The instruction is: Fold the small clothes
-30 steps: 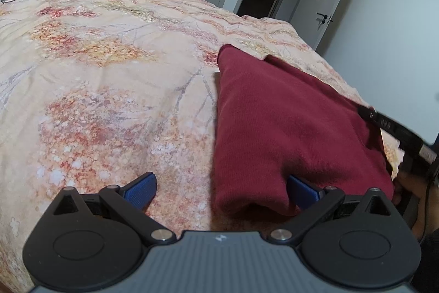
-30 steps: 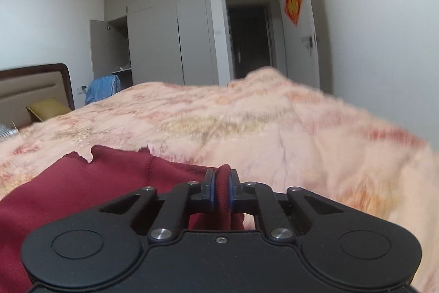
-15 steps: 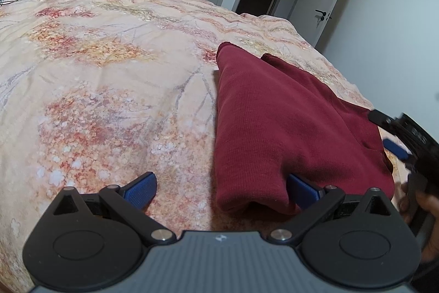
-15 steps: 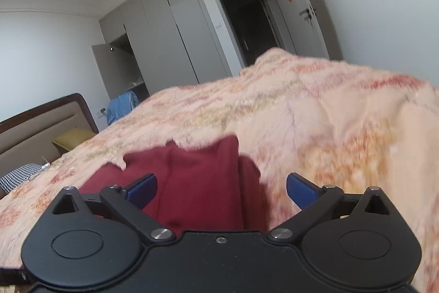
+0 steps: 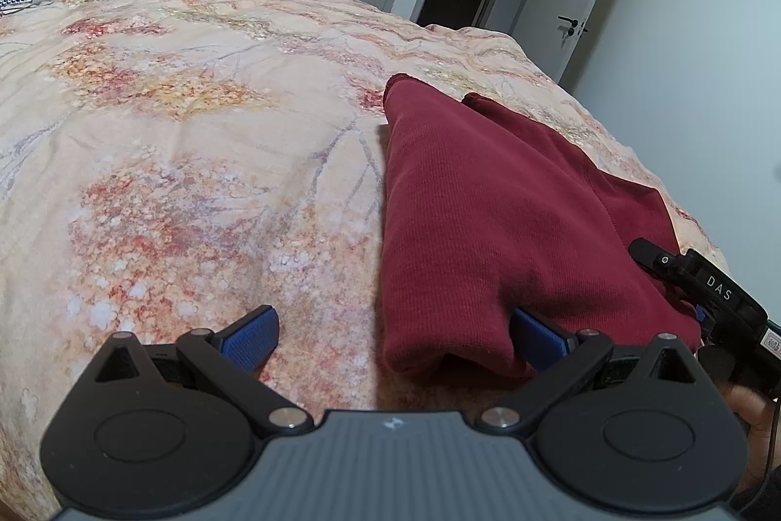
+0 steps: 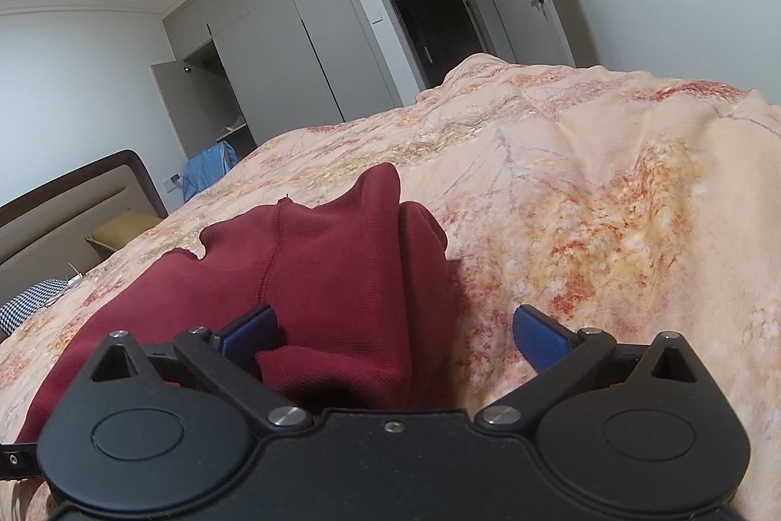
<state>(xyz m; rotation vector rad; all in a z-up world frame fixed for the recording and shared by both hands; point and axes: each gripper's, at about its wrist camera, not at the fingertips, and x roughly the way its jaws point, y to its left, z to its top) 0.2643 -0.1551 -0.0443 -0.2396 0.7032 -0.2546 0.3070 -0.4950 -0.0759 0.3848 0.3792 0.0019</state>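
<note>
A dark red knit garment [image 5: 493, 218] lies folded on the floral bed cover [image 5: 195, 159]. My left gripper [image 5: 393, 338] is open at the garment's near left corner, its right pad [image 5: 539, 338] against the cloth. In the right wrist view the garment [image 6: 332, 277] bunches up in a peak. My right gripper [image 6: 393, 335] is open around its near edge and holds nothing. The right gripper's body also shows in the left wrist view [image 5: 703, 286] at the garment's right side.
The bed cover [image 6: 585, 203] stretches far on all sides. A headboard [image 6: 68, 203], yellow pillow [image 6: 122, 230] and blue cloth [image 6: 210, 169] are at the far end. Wardrobe doors [image 6: 273, 32] and a dark doorway [image 6: 429, 8] stand behind the bed.
My right gripper opened and let go of the garment fold it was pinching, then tilted down toward the cloth. My left gripper stayed open in place.
</note>
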